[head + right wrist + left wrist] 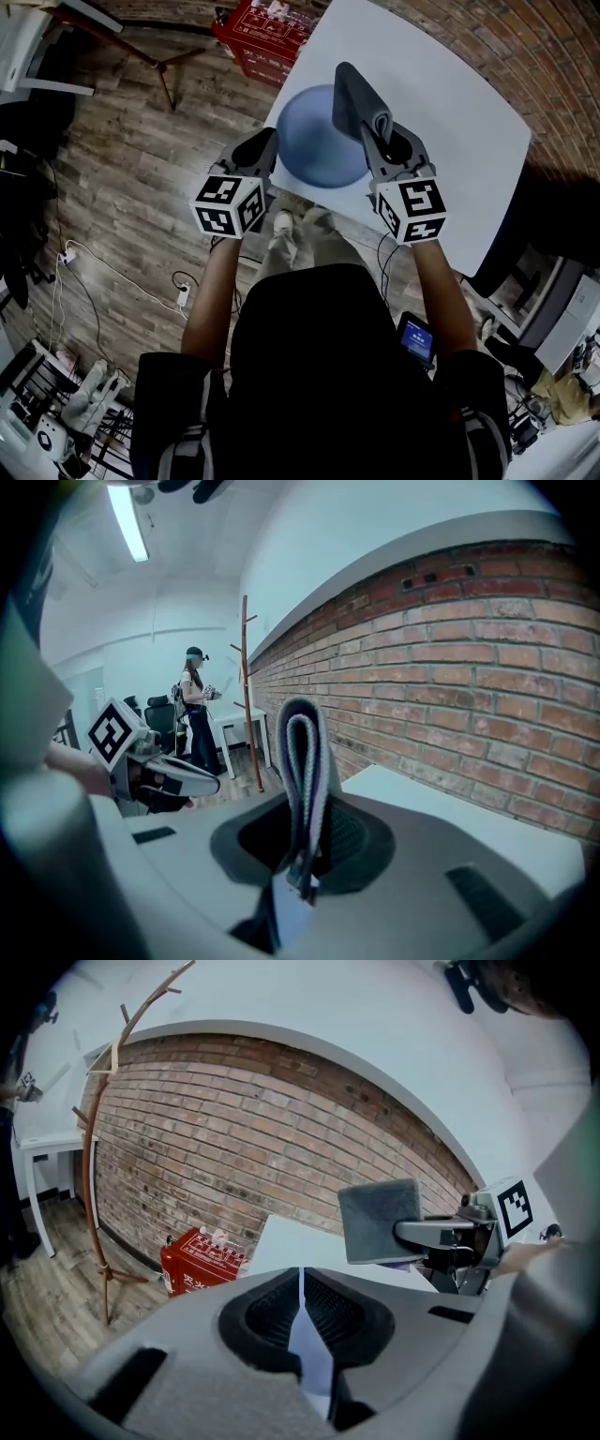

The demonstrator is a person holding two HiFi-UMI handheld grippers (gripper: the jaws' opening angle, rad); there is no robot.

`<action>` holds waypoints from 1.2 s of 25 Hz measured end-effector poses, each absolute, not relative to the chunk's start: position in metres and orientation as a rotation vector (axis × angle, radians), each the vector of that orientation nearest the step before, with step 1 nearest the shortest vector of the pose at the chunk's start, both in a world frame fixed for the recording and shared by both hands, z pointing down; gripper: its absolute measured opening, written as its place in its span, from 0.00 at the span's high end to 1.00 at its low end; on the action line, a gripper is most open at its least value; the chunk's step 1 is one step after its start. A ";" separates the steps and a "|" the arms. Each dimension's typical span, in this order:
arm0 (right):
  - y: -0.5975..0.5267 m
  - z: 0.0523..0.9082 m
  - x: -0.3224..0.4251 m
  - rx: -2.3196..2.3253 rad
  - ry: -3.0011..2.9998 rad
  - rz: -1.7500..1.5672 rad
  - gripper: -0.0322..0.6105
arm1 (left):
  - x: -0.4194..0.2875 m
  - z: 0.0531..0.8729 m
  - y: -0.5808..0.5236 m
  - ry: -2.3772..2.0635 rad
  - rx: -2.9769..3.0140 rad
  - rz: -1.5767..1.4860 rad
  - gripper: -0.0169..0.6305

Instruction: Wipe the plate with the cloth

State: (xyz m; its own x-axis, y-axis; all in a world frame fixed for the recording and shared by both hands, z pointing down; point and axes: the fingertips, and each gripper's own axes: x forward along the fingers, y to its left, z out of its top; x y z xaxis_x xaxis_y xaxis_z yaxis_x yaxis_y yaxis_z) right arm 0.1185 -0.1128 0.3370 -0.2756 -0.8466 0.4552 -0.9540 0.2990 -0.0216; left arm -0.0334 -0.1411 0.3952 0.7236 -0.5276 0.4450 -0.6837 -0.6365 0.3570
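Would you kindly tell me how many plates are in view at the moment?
1: the blue plate, above the white table, its edge gripped in the left gripper's jaws. None seems hidden.

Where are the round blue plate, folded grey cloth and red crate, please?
round blue plate (309, 141), head view, centre.
folded grey cloth (378, 1221), left gripper view, flat side.
red crate (265, 33), head view, top face.
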 end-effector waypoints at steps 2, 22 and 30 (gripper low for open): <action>-0.115 0.345 0.122 1.616 -2.210 0.431 0.87 | -0.032 0.406 -0.142 -0.917 2.408 0.421 0.93; -0.115 0.403 0.124 1.559 -2.174 0.494 0.87 | -0.026 0.478 -0.156 -0.883 2.375 0.578 0.86; -0.108 0.424 0.128 1.545 -2.151 0.533 0.87 | -0.019 0.507 -0.167 -0.893 2.324 0.606 0.84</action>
